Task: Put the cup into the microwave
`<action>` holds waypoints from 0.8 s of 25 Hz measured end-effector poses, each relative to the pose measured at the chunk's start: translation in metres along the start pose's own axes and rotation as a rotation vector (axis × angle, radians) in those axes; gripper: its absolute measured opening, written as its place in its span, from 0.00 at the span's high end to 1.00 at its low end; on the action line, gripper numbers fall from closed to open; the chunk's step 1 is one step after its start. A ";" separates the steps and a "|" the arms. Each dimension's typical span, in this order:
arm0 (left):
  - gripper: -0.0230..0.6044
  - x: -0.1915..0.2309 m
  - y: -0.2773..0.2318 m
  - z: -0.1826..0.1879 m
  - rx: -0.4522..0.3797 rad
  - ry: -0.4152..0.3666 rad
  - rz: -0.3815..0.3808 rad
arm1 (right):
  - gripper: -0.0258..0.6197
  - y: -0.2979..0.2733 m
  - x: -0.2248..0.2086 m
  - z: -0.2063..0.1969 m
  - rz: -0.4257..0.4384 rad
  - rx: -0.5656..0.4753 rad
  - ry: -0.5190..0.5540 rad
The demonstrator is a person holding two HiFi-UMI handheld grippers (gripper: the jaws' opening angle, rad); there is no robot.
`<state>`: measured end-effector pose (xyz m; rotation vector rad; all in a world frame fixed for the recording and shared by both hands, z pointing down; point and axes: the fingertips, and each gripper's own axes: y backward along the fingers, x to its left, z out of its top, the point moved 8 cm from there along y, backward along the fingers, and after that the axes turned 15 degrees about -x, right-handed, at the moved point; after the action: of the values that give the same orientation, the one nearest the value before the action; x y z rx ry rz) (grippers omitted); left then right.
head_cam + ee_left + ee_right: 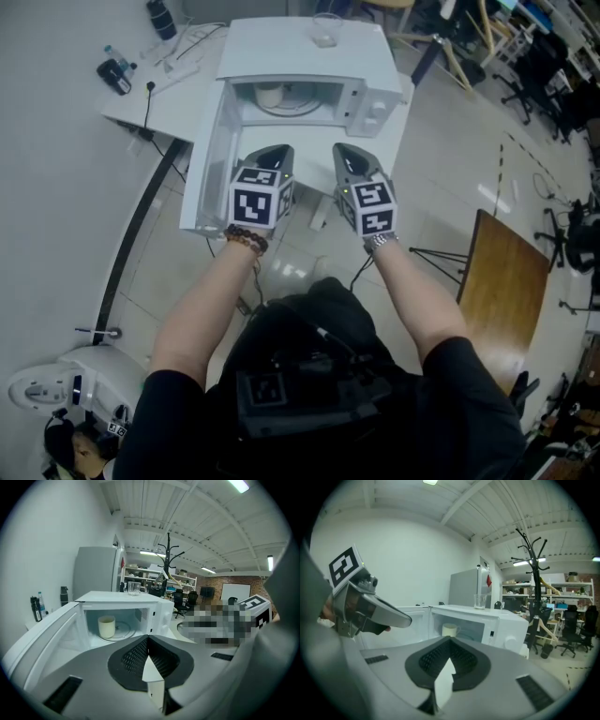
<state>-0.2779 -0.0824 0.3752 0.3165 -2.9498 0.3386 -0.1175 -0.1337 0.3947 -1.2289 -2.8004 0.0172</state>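
A cream cup (pixel 270 94) (pixel 106 626) (pixel 449 630) stands on the turntable inside the white microwave (pixel 314 56) (pixel 159 611) (pixel 506 623). The microwave's door (pixel 208 159) (pixel 42 639) hangs open to the left. Both grippers are held in front of the opening, apart from the cup. My left gripper (pixel 273 157) (pixel 148 641) is shut with nothing in it. The right gripper (pixel 349 159) (pixel 450 644) beside it is shut and empty too. In the right gripper view the left gripper (pixel 405 618) shows at the left.
A clear glass (pixel 324 31) (pixel 133 588) (pixel 480 601) stands on top of the microwave. Dark bottles (pixel 117 73) (pixel 36 606) and cables lie on the white table (pixel 169 94) at left. A wooden board (pixel 502 272), office chairs (pixel 539 56) and a coat stand (pixel 534 573) are at right.
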 end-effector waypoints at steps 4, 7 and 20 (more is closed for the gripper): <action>0.96 -0.009 -0.008 0.017 -0.056 -0.028 0.001 | 0.96 0.010 -0.012 0.005 -0.003 0.001 -0.002; 0.96 -0.015 -0.017 0.029 -0.092 -0.045 0.009 | 0.96 0.016 -0.023 0.006 -0.002 0.004 -0.009; 0.88 -0.034 -0.059 0.060 -0.250 -0.079 0.078 | 0.96 0.021 -0.079 -0.002 0.016 0.024 -0.018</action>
<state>-0.2398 -0.1471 0.3234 0.1868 -3.0417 -0.0357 -0.0481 -0.1775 0.3902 -1.2515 -2.7971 0.0627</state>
